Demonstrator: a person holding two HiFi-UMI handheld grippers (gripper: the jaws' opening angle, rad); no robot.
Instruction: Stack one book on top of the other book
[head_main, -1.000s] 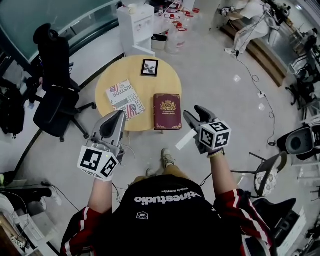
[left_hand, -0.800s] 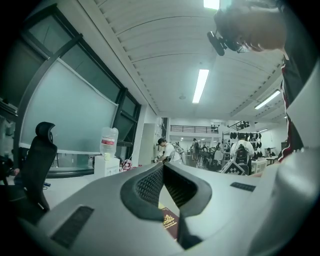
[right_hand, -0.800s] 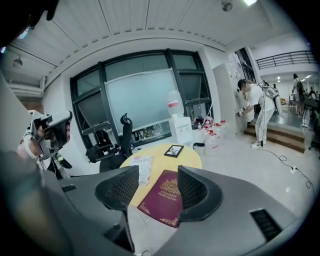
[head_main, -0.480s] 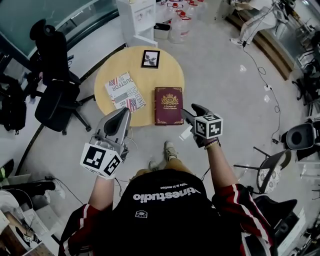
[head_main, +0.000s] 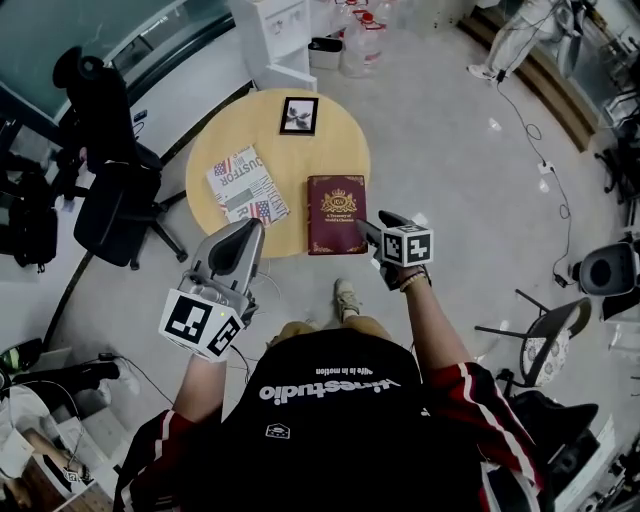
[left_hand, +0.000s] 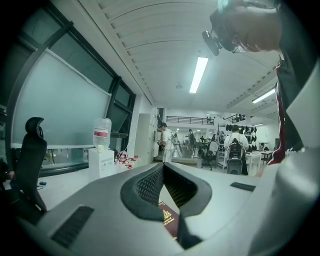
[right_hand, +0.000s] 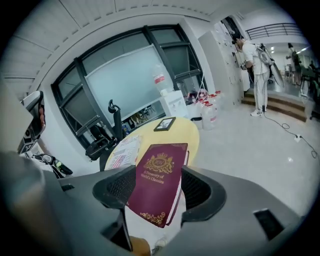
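**Desk:** What is happening on the left?

**Me:** I am holding my left gripper (head_main: 250, 232) level near the round table's (head_main: 330, 140) near edge. Its jaws are lying together with nothing between them. Just past it, the striped book (head_main: 247, 187) is lying flat on the table's left half.

**Desk:** And the other book?

**Me:** The red book (head_main: 337, 212) is lying flat just beside the striped one, not touching it, with its near end reaching the table's near edge. A framed picture (head_main: 299, 115) is sitting at the far edge.

**Desk:** And on the right?

**Me:** I am pointing my right gripper (head_main: 380, 222) down at the red book's near right corner. Its jaws are standing wide, having just been opening. The book's near end is showing between them, with a gap beside the right-hand pad.
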